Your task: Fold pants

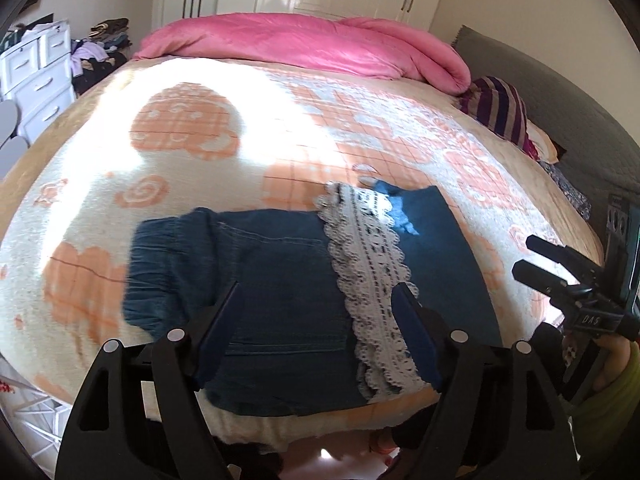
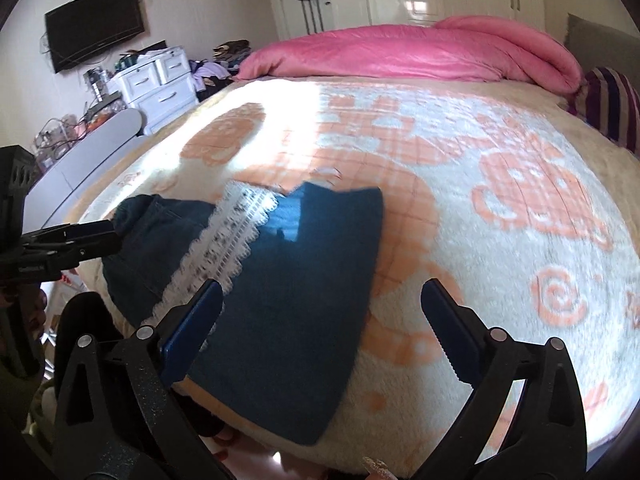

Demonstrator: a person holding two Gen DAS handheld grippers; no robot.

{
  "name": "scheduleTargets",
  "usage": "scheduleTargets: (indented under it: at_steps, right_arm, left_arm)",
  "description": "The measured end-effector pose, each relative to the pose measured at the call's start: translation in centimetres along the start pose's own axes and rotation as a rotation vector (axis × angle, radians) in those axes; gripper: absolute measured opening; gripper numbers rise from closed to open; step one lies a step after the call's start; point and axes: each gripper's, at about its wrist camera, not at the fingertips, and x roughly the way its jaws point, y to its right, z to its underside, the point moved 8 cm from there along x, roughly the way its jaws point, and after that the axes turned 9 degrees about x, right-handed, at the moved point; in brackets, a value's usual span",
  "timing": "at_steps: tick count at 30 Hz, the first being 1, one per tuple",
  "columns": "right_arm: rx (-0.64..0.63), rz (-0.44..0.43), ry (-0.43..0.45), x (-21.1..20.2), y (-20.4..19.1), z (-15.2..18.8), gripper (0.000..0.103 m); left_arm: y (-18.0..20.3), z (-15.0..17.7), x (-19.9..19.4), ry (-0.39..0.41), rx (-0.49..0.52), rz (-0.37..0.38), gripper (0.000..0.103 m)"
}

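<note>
Pants [image 1: 280, 280] lie folded, long axis along the bed's [image 1: 200, 152] near edge; both grippers' jaws released.

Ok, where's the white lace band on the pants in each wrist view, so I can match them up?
Left wrist: the white lace band runs diagonally across the pants, centre-right, ending beside the right finger.
Right wrist: the band sits left of centre, running down toward the left finger.
Shared landmark: the pink duvet at the bed's far edge.
</note>
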Motion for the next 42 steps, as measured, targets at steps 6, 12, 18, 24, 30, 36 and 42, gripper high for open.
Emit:
scheduleTargets:
  at_steps: [6, 12, 18, 24, 30, 36, 42]
  right_arm:
    - [-0.102, -0.062, 0.004, 1.2, -4.2, -2.5, 0.094]
    - [-0.200, -0.170, -0.038, 3.5, -10.0, -4.9, 0.094]
    - [-0.325, -0.224, -0.096, 6.7, -15.6, -6.0, 0.094]
    - [-0.425, -0.295, -0.194, 10.0, -20.6, -5.9, 0.094]
    - [-0.477, -0.394, -0.362, 13.3, -24.1, -4.1, 0.094]
    - [-0.538, -0.436, -0.504, 16.4, -26.2, -1.8, 0.094]
    - [-0.514, -0.558, -0.579, 17.7, -26.3, 0.7, 0.042]
  left_arm:
    - [-3.2, 0.6, -1.4, 0.013, -0.059, -0.046, 0.075]
    - [-7.4, 2.4, -2.1, -0.008, -0.138, -0.094, 0.075]
    - [-10.0, 4.1, -1.9, -0.050, -0.186, -0.111, 0.075]
    - [-10.0, 5.2, -1.0, -0.075, -0.210, -0.074, 0.075]
    - [-8.3, 5.8, 1.1, -0.102, -0.221, 0.008, 0.059]
    - [-8.2, 6.6, 2.5, -0.118, -0.249, 0.028, 0.059]
    - [-8.5, 7.0, 2.8, -0.121, -0.297, 0.066, 0.066]
